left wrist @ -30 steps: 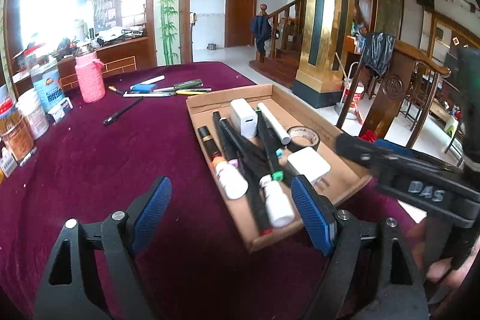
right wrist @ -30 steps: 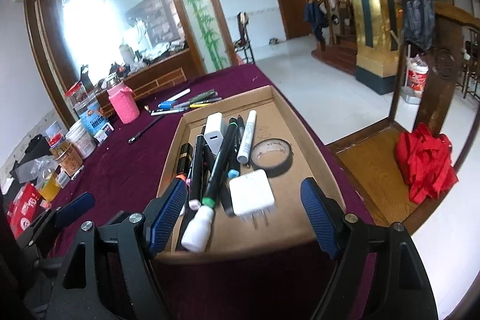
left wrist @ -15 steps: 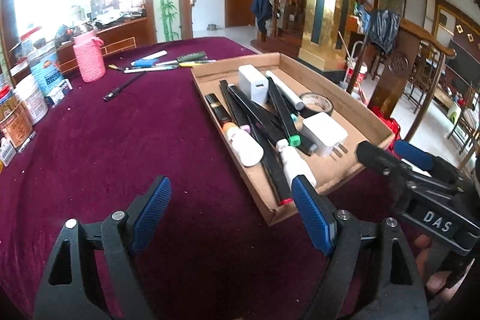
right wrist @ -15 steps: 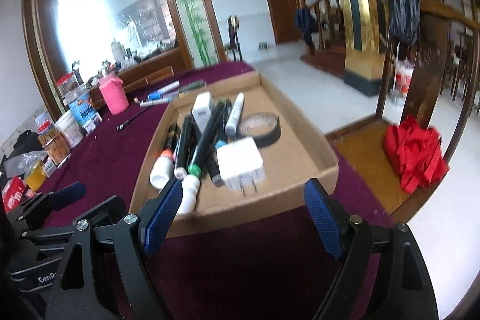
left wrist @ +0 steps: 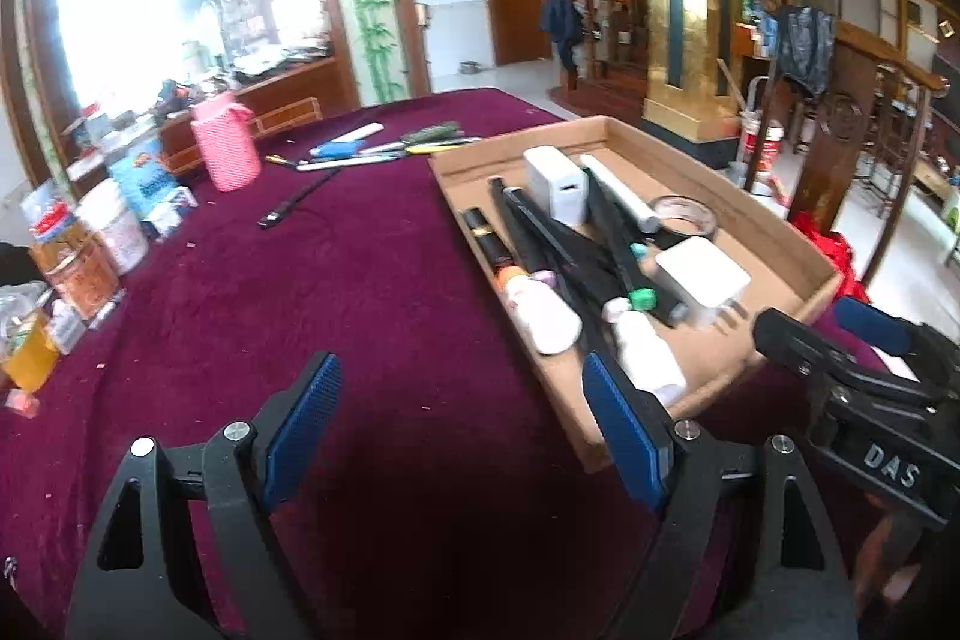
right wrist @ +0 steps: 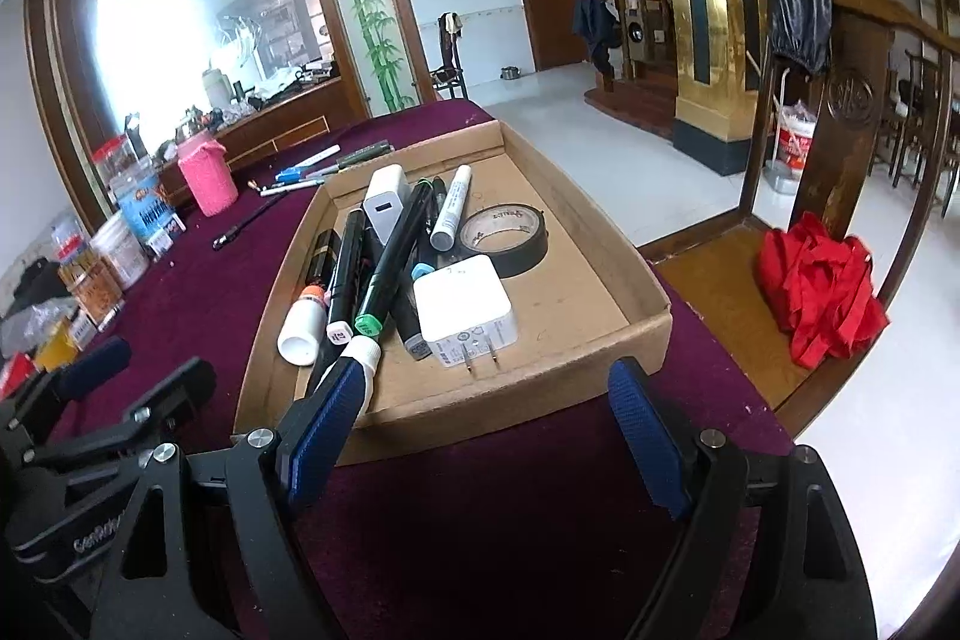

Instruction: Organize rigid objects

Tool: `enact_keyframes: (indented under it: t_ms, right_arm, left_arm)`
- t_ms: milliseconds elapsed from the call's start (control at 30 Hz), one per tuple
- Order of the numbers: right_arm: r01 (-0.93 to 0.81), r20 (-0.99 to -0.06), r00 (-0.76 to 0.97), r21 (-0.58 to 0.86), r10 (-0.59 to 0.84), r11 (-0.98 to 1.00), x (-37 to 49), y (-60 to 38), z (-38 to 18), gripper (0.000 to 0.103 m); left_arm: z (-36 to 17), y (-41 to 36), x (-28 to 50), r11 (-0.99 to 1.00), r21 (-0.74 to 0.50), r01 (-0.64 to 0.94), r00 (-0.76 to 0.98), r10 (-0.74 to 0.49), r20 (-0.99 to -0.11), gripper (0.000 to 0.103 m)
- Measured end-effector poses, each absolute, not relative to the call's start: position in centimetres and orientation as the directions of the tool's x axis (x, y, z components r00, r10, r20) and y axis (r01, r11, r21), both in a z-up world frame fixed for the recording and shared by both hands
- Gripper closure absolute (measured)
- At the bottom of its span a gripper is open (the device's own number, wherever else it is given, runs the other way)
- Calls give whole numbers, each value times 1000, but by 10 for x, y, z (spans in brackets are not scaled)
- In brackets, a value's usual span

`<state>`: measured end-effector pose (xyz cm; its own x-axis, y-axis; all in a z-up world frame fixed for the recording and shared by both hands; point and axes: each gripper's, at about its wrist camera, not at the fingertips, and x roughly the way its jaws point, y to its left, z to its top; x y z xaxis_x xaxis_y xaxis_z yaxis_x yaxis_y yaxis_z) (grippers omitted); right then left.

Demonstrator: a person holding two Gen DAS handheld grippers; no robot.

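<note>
Both tools hang low in their frames over the table (left wrist: pixel 372 280), empty. The left hand-held gripper (left wrist: pixel 462 436) has its blue pads spread wide with nothing between them; the right hand-held gripper (right wrist: pixel 480 436) is equally wide and bare, just short of the near wall of the cardboard tray (right wrist: pixel 600 340). The tray, centre of the right view, already carries markers (right wrist: pixel 390 262), two white chargers (right wrist: pixel 465 307) and a tape roll (right wrist: pixel 507 241). Loose pens (left wrist: pixel 384 148) lie in the upper middle of the left view, beside a pink holder (left wrist: pixel 225 148). This looks like a pause between picks; next probably calls for reaching to those pens and closing on one.
</note>
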<state>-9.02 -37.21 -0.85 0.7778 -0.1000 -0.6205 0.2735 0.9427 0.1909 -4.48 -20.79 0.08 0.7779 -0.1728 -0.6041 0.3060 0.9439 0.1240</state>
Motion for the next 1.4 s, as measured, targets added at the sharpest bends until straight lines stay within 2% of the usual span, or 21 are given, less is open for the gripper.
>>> enact_keyframes:
  t_ms: [167,700,1400]
  right_arm:
    - [275,-614,779,150,-129,950,-90,-367,-6,22]
    - [268,-575,793,34,-200,963,-89,-348,3,21]
    - [258,-575,796,40,-189,965,-86,-347,0,21]
  left_arm:
    - [3,-208,-48,945,159,285,806,-147,-573,21]
    - [1,-208,-46,941,162,298,799,-152,-582,21]
    - [-1,-209,-44,939,187,288,805,-132,-578,21]
